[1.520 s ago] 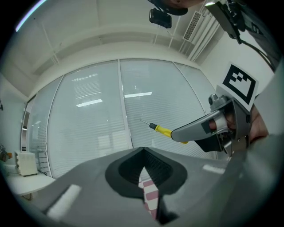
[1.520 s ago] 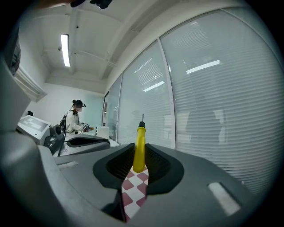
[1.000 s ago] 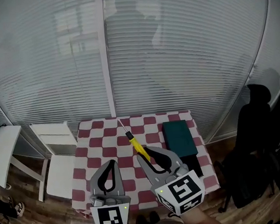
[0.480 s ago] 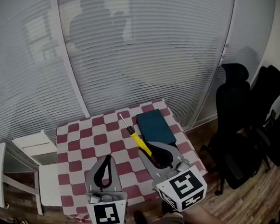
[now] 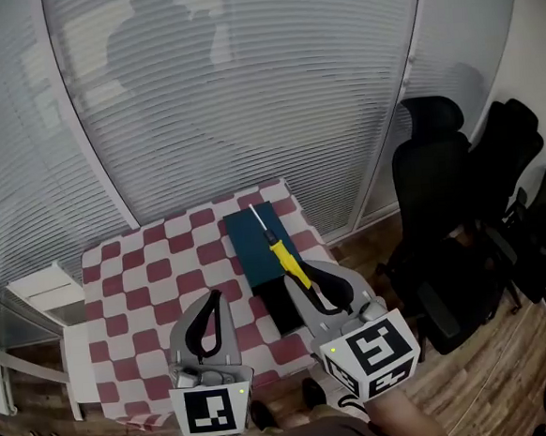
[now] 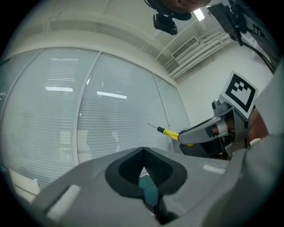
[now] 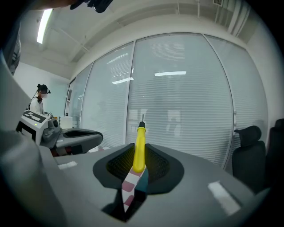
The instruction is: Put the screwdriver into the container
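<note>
A yellow-handled screwdriver (image 5: pixel 289 262) (image 7: pixel 140 148) (image 6: pixel 172 133) is held in my right gripper (image 5: pixel 308 285) (image 7: pixel 138 166), whose jaws are shut on the handle. The thin tip points up and away, over the dark teal container (image 5: pixel 262 243). That container lies on the right side of the red-and-white checked table (image 5: pixel 147 288). My left gripper (image 5: pixel 211 313) (image 6: pixel 143 166) hovers over the table's near part, jaws shut with nothing between them. A patch of teal shows through the slit below its jaws.
A black flat item (image 5: pixel 282 304) lies at the container's near end. A white chair (image 5: pixel 29 288) stands left of the table, and black office chairs (image 5: pixel 442 218) stand to the right. Frosted glass walls with blinds (image 5: pixel 244 92) rise behind the table. A person (image 7: pixel 39 103) stands far left in the right gripper view.
The head view has swung right, so table and container sit further left. The right gripper with the screwdriver has moved from left of the container to over it. The left gripper stays shut.
</note>
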The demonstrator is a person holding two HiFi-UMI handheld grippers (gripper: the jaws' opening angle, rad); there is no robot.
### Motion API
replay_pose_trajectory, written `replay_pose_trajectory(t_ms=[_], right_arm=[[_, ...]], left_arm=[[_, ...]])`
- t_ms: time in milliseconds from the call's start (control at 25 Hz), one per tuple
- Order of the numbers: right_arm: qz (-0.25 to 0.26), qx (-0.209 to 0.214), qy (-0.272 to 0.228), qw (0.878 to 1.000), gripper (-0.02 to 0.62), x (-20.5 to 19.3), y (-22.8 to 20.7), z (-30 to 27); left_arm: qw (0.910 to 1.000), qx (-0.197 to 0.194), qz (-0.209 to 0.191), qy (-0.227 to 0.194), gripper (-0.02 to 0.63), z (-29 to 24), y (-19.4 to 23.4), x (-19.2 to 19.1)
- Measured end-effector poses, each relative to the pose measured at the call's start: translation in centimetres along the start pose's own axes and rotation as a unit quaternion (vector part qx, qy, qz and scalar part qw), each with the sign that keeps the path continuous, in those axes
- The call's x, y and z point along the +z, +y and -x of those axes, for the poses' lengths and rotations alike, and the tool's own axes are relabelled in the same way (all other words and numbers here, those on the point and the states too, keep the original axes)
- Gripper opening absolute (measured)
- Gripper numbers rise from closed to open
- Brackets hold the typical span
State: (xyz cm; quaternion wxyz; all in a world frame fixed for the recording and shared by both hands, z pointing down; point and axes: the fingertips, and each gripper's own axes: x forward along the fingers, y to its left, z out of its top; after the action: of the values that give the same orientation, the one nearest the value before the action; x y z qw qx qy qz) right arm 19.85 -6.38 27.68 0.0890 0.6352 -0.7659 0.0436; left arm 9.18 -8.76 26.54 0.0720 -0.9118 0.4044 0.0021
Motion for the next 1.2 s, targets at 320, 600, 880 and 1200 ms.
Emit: replay_pose_trajectory(t_ms=[320,600,880,1200], right_arm=[[-0.019,0.01,0.061,0.998,0.098,-6.1,-3.2,0.7],[-0.017,0.028,0.147,0.989,0.098,-14.5,-3.9,0.1],[-0.029,0.044,0.213,0.976,0.098,-21.7,-3.7,-0.2],[-0.03,0.07,0.256,0.964,0.098,-24.7,-3.1,-1.0]], left_arm=[[0.999,0.001,0.014,0.043,0.0,-1.8,-3.3,-2.8],[0.9961,0.024,0.007,0.085,0.0,-2.5,-3.0,-6.4],[0.99,0.037,0.012,0.136,0.0,-2.1,-3.1,-10.6],[0.9871,0.027,0.014,0.157,0.0,-2.8,-3.8,-12.4]])
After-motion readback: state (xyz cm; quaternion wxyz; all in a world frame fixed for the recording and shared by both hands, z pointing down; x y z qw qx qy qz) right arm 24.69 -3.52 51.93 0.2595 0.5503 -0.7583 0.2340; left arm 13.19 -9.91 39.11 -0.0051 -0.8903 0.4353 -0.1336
